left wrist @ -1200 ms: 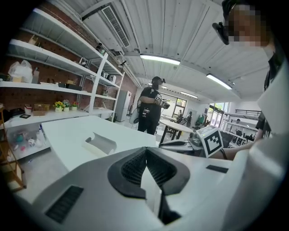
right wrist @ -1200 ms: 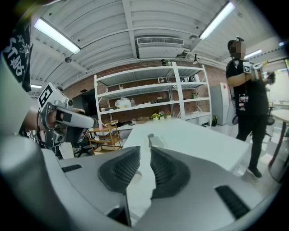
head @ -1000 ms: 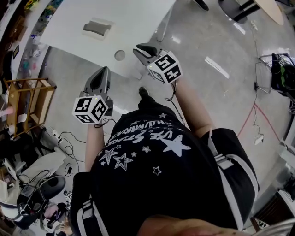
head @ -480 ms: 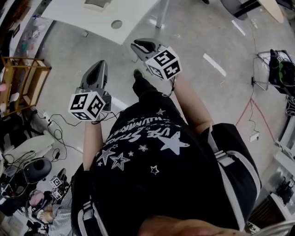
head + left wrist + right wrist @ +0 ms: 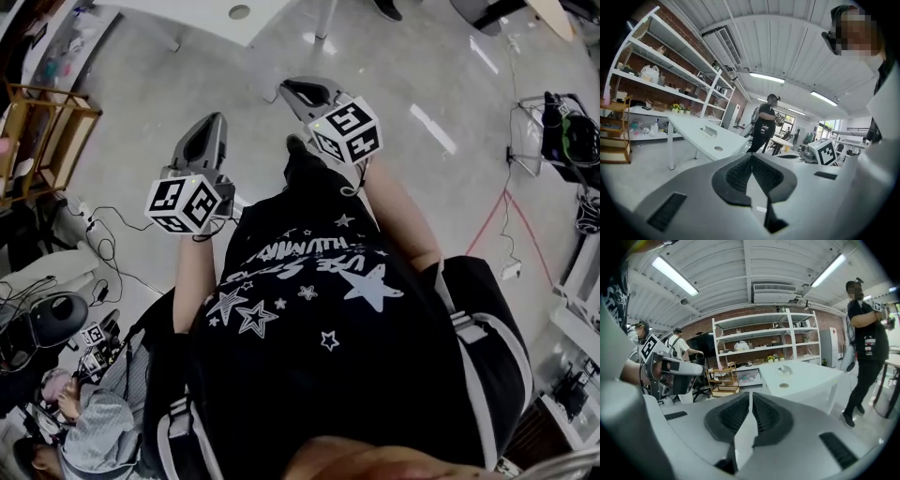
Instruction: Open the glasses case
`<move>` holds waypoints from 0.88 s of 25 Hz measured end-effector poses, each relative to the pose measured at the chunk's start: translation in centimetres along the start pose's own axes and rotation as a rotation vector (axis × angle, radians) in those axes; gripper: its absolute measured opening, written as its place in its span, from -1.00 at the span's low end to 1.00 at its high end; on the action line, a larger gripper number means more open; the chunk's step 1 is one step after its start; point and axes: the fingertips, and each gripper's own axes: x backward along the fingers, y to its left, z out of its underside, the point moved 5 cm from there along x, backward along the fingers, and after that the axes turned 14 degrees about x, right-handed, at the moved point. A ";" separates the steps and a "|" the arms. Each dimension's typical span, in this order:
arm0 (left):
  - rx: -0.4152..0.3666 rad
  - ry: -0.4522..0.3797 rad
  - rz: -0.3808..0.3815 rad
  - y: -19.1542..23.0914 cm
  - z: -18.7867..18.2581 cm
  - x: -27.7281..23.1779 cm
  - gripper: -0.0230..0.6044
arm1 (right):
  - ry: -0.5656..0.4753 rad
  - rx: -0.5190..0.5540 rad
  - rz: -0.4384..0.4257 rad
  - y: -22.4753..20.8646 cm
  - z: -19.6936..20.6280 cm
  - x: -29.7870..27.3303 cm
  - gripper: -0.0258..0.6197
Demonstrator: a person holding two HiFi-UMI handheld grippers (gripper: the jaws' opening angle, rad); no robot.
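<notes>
Both tongs are carried in front of the person (image 5: 328, 328), over the floor (image 5: 169, 75), side by side and apart from one another. The left tongs (image 5: 212, 124) are clenched, their pads meeting at the tip with nothing between them. The right tongs (image 5: 292, 90) have just been closing and stand all but together, with only a thin slit left and nothing in it. The glasses case (image 5: 708, 132), as I take the small grey thing to be, lies on the white surface (image 5: 686, 125) well ahead of both tongs. It sits left of the left pair's line and just beyond a round hole (image 5: 718, 148) in the top, and it is too small to tell whether its lid is up or down. Neither pair is at work on it. The scene fits a walk toward a shut case as well as a withdrawal from an opened one. Any further handling would call for closing that gap and spreading the tongs first.
</notes>
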 end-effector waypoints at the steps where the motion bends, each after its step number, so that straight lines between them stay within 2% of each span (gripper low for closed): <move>1: 0.003 -0.005 0.001 -0.2 0.1 0.3 -0.89 | -0.001 0.002 0.004 0.2 -0.1 0.6 -0.83; 8: 0.016 -0.034 -0.006 -1.5 0.8 1.1 -0.89 | 0.018 0.020 0.021 0.5 0.3 3.4 -0.89; 13: 0.032 -0.056 -0.034 -1.7 1.1 1.7 -0.89 | 0.031 0.037 -0.002 0.8 0.6 4.0 -0.89; 22: 0.042 -0.093 -0.049 -4.6 2.3 2.8 -0.89 | 0.005 0.094 -0.059 2.6 0.0 6.8 -0.90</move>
